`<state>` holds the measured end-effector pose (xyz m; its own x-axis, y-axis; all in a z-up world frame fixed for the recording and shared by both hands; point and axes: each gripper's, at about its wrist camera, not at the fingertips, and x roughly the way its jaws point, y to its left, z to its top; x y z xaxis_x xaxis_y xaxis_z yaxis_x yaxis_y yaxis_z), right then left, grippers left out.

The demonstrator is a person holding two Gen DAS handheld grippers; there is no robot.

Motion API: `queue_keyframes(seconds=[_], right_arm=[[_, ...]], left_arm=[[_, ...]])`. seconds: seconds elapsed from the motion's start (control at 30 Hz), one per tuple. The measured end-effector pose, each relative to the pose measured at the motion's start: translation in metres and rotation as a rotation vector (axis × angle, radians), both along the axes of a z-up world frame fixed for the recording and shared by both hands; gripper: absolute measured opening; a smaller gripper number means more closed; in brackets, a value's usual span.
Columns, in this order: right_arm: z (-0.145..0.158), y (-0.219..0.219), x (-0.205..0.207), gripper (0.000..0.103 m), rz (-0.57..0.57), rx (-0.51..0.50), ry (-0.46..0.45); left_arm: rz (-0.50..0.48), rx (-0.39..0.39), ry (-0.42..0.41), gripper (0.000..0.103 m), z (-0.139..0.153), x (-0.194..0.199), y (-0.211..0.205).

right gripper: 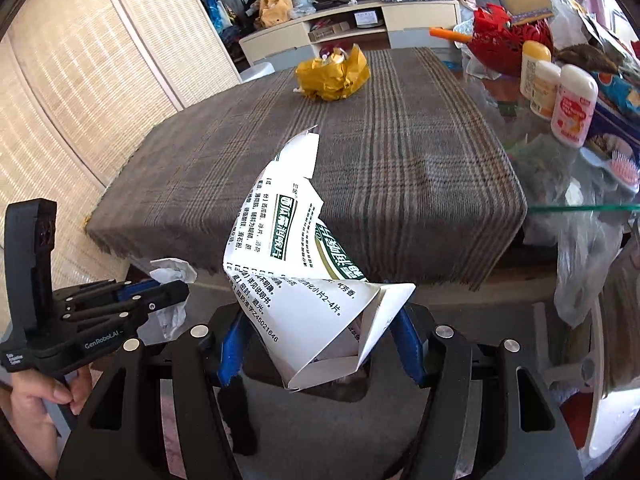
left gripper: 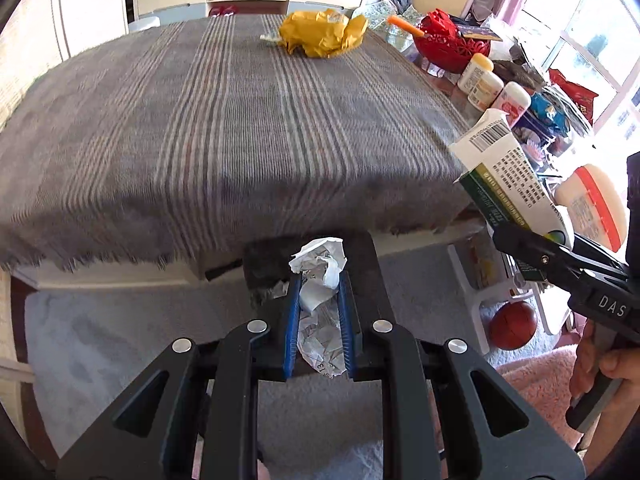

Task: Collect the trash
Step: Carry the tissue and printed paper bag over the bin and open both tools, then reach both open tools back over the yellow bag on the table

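Left gripper (left gripper: 320, 292): jaws nearly shut, clamping paper wad (left gripper: 320, 280).
Right gripper (right gripper: 320, 344): jaws wide, gripping flattened carton (right gripper: 296, 264).
Left view only: ball (left gripper: 513, 325) under the table.
Right view only: brush (right gripper: 624, 168) on the glass table's near edge.

I see the table (left gripper: 208, 128) under a grey striped cloth (right gripper: 400, 168); a crumpled yellow wrapper (left gripper: 324, 34) lies near its far edge.
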<state>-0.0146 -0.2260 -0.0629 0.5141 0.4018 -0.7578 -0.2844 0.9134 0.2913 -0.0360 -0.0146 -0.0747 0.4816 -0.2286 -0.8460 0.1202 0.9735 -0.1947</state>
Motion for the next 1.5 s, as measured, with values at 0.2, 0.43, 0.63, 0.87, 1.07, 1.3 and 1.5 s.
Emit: queue_keyframes(seconds=[0.2,0.43,0.63,0.87,1.07,1.3,1.5], right_arm=[[-0.042,0.006,-0.013,0.063,-0.005,-0.029,0.085],[-0.095,0.013,-0.002,0.063,-0.020,-0.087,0.210],[-0.126,0.020,0.020,0.063,-0.021,-0.088,0.298],[-0.151,0.028,0.034,0.064,-0.005,-0.030,0.361],[-0.150,0.034,0.041,0.066,-0.026,-0.023,0.346],[-0.142,0.033,0.045,0.078,-0.074,-0.017,0.314],[-0.137,0.022,0.041,0.097,-0.090,-0.015,0.294]], left_arm=[[0.016,-0.016,0.050,0.017,-0.041,-0.016,-0.002],[0.015,0.006,0.122,0.017,-0.096,-0.005,-0.008],[0.034,-0.010,0.159,0.017,-0.127,0.017,-0.009],[0.020,0.016,0.148,0.018,-0.144,0.030,-0.013],[0.007,0.035,0.173,0.031,-0.152,0.037,-0.019],[0.031,0.049,0.191,0.049,-0.156,0.036,-0.014],[0.047,0.047,0.173,0.086,-0.141,0.027,-0.002]])
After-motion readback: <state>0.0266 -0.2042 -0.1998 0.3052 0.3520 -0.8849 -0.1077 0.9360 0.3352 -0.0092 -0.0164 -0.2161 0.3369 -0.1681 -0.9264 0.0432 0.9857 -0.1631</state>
